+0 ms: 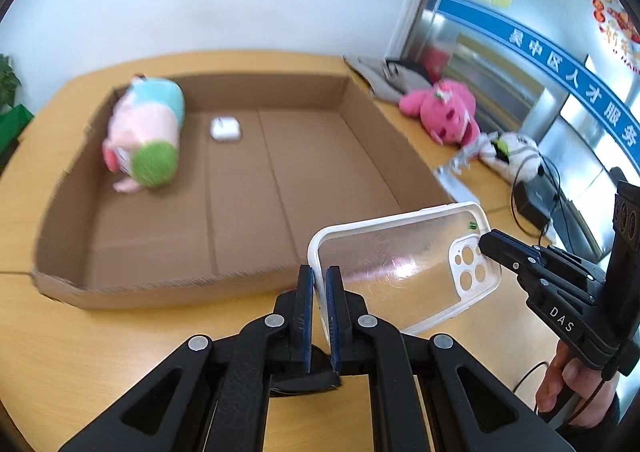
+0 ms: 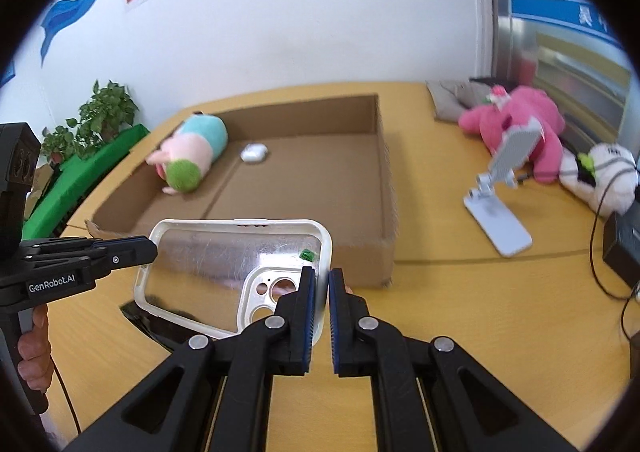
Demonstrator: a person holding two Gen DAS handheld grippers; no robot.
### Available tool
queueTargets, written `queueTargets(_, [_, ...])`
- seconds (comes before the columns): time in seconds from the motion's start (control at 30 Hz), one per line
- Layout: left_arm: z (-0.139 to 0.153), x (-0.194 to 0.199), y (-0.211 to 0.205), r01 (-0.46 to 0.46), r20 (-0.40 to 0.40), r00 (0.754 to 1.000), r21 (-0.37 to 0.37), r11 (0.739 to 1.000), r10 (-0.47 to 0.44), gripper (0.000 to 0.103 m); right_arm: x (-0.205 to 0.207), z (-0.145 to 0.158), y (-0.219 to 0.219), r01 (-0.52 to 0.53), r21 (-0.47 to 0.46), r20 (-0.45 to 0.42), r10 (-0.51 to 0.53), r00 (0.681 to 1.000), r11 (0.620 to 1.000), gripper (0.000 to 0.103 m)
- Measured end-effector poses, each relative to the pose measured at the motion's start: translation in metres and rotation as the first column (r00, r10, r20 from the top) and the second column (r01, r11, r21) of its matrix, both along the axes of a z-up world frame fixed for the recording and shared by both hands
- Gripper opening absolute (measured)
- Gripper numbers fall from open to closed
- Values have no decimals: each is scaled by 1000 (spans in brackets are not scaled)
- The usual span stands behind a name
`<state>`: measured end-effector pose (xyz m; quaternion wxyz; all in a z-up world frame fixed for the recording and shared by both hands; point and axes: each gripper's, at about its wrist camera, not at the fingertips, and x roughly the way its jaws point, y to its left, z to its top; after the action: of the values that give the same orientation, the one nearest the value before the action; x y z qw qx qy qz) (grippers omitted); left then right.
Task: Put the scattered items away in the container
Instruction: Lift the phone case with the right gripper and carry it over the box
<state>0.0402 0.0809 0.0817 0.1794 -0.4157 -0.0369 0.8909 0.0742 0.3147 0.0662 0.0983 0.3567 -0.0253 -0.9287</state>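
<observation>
Left tongs (image 1: 320, 276): black jointed arms, blue ribbed pads, clamped tight on one short end of the phone case (image 1: 404, 264). Right tongs (image 2: 322, 280): same build, pinched on the opposite end, beside the camera cut-out. Case hangs between the two pairs, clear of the bench (image 1: 120, 352), tilted.

Case: clear, glossy back that throws glare, soft white rim with rounded corners, white camera panel with round holes, small green speck near the rim.

Ahead of both tongs: box (image 1: 280, 180), shallow, open-topped brown corrugated cardboard, low walls, floor creased into flat panels. Its near wall sits just beyond the case.

Inside the box, far left corner from the tongs: plush roll (image 1: 146, 132), fuzzy, cylinder-shaped, banded blue, pink and green, with small pink limbs. Just right of it, a small white earbud case (image 1: 225, 129), smooth, rounded like a pebble.

Right of the box, on the bench: pink plush (image 2: 516, 128), shaggy, lying against folded grey cloth (image 2: 448, 96). Nearer, a phone stand (image 2: 500, 196), white flat base, hinged grey plate tilted up. Beyond it, a white plush (image 2: 600, 172), round, wrapped by a black cable. Black block-shaped box at the far right edge.

Bench top: smooth light wood, curved edge. Fingers of a hand (image 1: 568, 384) wrap the right handle.
</observation>
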Motion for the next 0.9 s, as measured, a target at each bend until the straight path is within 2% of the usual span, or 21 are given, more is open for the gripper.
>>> queueTargets(0.3, [55, -7, -64, -99, -127, 987, 2, 995, 98, 5, -20, 50, -59, -96, 7, -113, 96, 989, 995, 7])
queueTargets(0.5, [71, -15, -98, -152, -166, 975, -17, 988, 147, 5, -38, 65, -93, -146, -9, -134, 144, 981, 989, 7])
queueTargets(0.67, [61, -36, -118, -176, -140, 976, -42, 983, 169, 5, -57, 60, -119, -165, -24, -127, 161, 979, 986, 7])
queueTargets(0.9, [18, -78, -139, -207, -45, 978, -110, 972, 203, 5, -93, 25, -148, -181, -30, -28, 181, 983, 983, 7])
